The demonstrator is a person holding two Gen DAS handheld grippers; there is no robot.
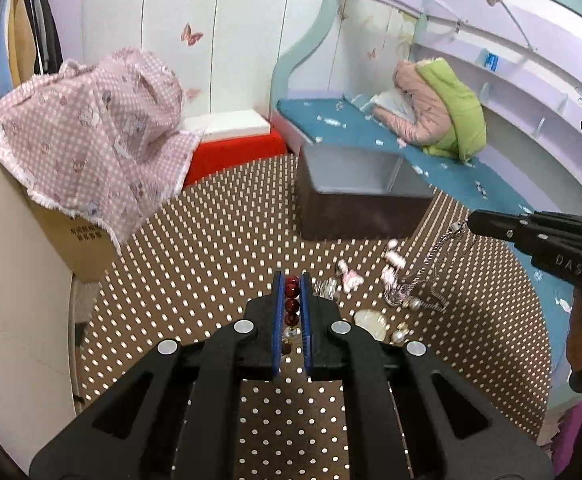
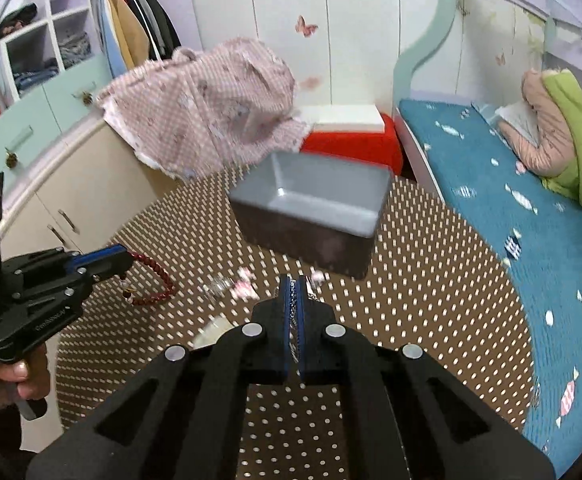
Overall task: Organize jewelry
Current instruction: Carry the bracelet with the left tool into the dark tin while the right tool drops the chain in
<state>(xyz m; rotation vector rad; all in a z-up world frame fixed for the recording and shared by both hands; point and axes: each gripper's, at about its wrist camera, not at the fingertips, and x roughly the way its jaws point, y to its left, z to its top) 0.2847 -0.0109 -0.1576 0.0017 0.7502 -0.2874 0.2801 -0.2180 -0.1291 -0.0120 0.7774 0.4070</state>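
My left gripper point(image 1: 292, 280) is shut on a red bead bracelet point(image 1: 291, 298), whose loop point(image 2: 151, 280) hangs from the left gripper point(image 2: 125, 254) in the right wrist view. My right gripper point(image 2: 294, 280) is shut on a silver chain point(image 2: 293, 332); in the left wrist view the chain point(image 1: 427, 268) dangles from the right gripper point(image 1: 471, 222) above the table. A dark box with a grey lining point(image 1: 355, 184) stands open at the far side of the table, also seen as the box point(image 2: 311, 200). Loose pearls, pink charms and a shell piece point(image 1: 371, 318) lie on the table.
The round table has a brown cover with white dots point(image 1: 211, 248). A pink dotted cloth point(image 1: 91, 132) over a cardboard box lies at the left, beside a red stool point(image 1: 235, 156). A bed with a teal mat point(image 2: 503, 200) and jackets point(image 1: 439, 108) is to the right.
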